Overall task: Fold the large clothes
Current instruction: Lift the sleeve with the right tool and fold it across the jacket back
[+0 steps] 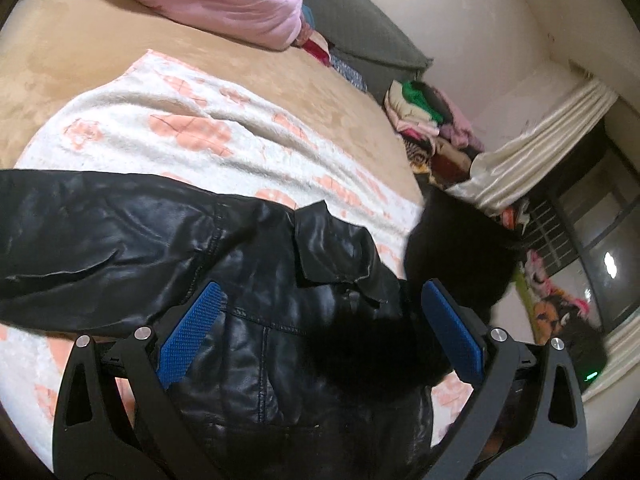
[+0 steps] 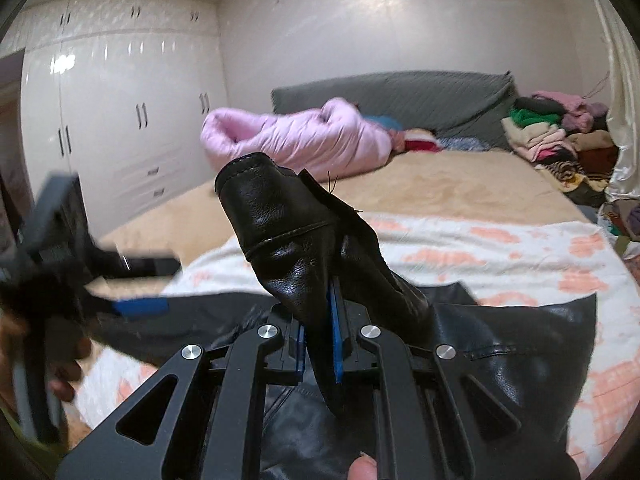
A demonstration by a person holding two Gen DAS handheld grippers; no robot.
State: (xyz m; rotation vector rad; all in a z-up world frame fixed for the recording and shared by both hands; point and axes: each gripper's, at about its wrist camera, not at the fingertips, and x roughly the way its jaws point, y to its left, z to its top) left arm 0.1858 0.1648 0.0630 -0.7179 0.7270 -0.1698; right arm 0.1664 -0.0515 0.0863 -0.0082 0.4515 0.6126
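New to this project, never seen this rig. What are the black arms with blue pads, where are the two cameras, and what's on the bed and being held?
No robot arm here: a person carries a two-finger gripper in each hand, and each has a fisheye camera looking forward along its fingers.

The left wrist view shows the left gripper with its blue pads spread wide, open above a black leather jacket. Nothing is pinched there.

The right wrist view shows the right gripper shut on a cuff-like end of the jacket, which sticks up in front of the lens. The blurred shape at that view's left edge is the left gripper.

The jacket lies on a white blanket with pink patches spread over a tan bed. Farther back are a pink quilted coat and a pile of clothes.
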